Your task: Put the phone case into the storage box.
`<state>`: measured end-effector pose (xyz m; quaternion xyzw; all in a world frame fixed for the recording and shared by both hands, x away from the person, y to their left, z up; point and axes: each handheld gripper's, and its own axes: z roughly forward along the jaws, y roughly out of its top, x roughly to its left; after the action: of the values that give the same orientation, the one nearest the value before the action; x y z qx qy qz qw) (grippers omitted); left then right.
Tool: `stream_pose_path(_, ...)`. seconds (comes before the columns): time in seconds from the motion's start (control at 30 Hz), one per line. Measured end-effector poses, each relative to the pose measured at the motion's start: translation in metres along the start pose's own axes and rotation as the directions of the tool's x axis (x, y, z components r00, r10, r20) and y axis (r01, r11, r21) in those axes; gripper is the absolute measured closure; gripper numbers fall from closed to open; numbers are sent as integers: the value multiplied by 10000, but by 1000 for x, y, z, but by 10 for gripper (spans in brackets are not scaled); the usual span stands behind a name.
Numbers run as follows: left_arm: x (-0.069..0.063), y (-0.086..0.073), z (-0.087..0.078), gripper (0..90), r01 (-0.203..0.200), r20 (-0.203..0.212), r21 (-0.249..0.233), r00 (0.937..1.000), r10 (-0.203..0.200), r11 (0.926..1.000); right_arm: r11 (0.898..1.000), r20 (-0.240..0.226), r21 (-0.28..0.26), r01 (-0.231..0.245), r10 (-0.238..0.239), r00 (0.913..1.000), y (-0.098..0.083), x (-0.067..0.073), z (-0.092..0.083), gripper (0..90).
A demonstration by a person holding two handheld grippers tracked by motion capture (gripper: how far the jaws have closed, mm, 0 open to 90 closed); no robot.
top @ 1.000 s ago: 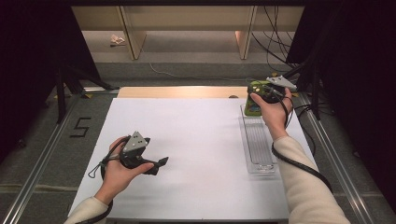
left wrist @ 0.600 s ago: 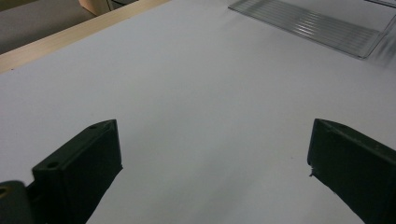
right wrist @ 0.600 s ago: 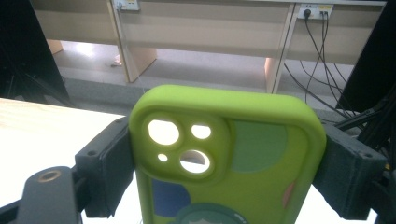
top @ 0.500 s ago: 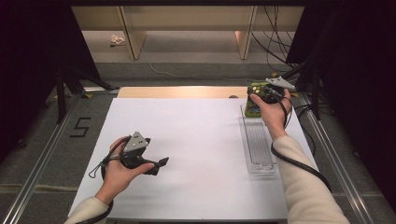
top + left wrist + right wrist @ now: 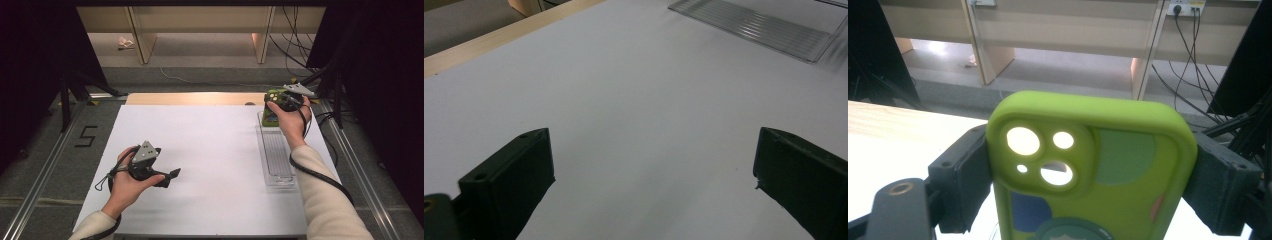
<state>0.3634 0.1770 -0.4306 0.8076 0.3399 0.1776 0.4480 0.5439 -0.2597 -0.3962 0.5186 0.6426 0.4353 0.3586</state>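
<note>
A lime-green phone case (image 5: 1098,170) with camera cut-outs and coloured patches stands upright between the two black jaws of my right gripper (image 5: 1091,180), which press on its two long sides. From above, the right gripper (image 5: 280,102) holds the green phone case (image 5: 270,116) over the far end of a clear plastic tray (image 5: 278,160) at the table's right. My left gripper (image 5: 172,175) rests low over the white table top (image 5: 210,150) at the front left. Its jaws are wide apart with nothing between them; only bare white surface lies past them (image 5: 651,170).
The clear ribbed tray (image 5: 764,27) lies lengthwise along the right side of the white sheet. A wooden strip (image 5: 195,98) borders the table's far edge. Cables (image 5: 295,45) hang at the back right, and metal rails run along both sides.
</note>
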Motion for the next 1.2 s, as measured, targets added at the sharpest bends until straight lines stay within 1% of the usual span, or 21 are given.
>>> stream_pose_path(0.57, 0, 0, 0, 24, -2, 2, -8, 10000, 2, 10000, 9999, 5, 131, 71, -71, 10000, -3, 1, 4, 171)
stream_pose_path(0.97, 0, 0, 0, 24, 4, 0, -8, 10000, -4, 10000, 9988, -104, 290, 397, -394, 9992, -6, 1, 9, 171)
stream_pose_path(1.2, 0, 0, 0, 24, 4, 3, -12, 10000, -4, 10000, 9984, -95, 399, 396, -392, 9992, -8, 0, 12, 170)
